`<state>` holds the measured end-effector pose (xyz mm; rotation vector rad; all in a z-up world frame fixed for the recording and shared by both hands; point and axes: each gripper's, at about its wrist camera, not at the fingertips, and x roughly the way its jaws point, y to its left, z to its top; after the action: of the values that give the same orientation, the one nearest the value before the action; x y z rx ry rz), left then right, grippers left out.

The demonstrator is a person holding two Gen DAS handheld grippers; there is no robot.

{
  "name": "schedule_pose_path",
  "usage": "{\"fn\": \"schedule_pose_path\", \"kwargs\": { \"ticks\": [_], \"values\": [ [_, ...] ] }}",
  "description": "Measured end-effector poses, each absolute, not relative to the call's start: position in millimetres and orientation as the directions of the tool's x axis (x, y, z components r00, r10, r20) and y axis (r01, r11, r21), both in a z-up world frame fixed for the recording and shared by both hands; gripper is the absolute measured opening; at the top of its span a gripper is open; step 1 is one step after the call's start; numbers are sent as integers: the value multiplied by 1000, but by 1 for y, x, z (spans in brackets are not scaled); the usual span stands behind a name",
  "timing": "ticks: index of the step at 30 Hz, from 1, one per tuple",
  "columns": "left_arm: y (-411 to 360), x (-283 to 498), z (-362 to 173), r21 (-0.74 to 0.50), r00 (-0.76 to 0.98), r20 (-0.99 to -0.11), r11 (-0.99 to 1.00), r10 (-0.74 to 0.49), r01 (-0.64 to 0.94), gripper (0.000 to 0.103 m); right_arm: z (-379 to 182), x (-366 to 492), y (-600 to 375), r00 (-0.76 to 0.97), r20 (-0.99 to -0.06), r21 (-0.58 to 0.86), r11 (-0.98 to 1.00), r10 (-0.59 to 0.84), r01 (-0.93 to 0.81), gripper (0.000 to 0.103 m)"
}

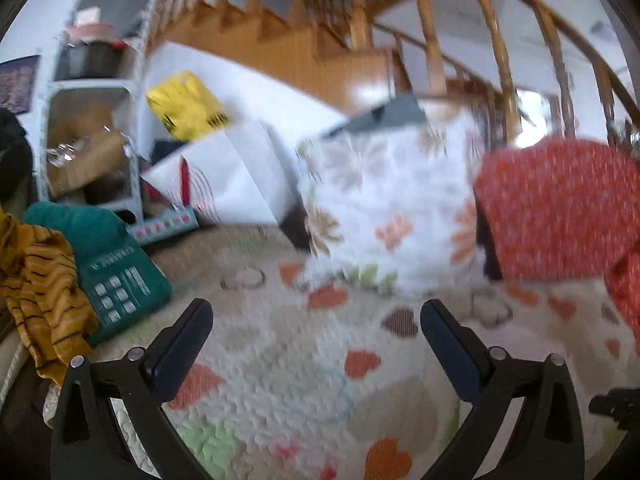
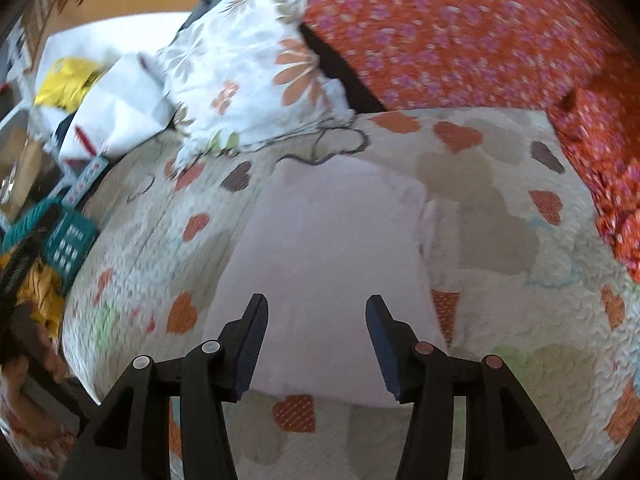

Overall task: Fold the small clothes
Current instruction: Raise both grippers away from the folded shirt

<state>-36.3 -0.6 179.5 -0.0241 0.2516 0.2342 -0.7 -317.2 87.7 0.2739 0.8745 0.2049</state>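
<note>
The quilt (image 2: pixel 500 240) is lying open and flat around the pale folded cloth (image 2: pixel 328 248), giving free passage on the right side and along the near edge. At the far edge, a flowered pillow (image 2: pixel 248 72) is leaning onto the quilt and blocking that way, with a red blanket (image 2: pixel 460 32) heaped beside it and curling down the right side. On the left, a teal cloth (image 1: pixel 116 264) and a mustard striped garment (image 1: pixel 40 288) are crowding the quilt's edge. Beyond them white bags (image 1: pixel 224 176) and a shelf (image 1: pixel 92 92) are closing off the far left.
</note>
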Motion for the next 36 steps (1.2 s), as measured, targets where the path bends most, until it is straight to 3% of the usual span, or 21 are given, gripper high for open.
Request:
{"fn": "schedule_pose_path", "kwargs": {
  "ticks": [2,5,9,17,36],
  "values": [
    [-5,-40,186,3,948,-232,974,219,-225,103,90,2,-324,637,-720,324,945,277,-44,55],
    [-16,-38,188,-3,959,-261,993,110,-115,103,97,1,-328,669,-702,304,952,246,-31,60],
    [-38,-14,165,65,890,-452,998,53,-26,103,96,6,-323,676,-705,267,963,214,-27,66],
    [-50,8,121,100,767,-638,995,65,-2,103,76,19,-315,636,-747,228,973,193,-28,68],
    [-70,13,82,104,637,-771,989,12,108,103,56,28,-319,586,-789,218,976,183,-11,70]
  ]
}}
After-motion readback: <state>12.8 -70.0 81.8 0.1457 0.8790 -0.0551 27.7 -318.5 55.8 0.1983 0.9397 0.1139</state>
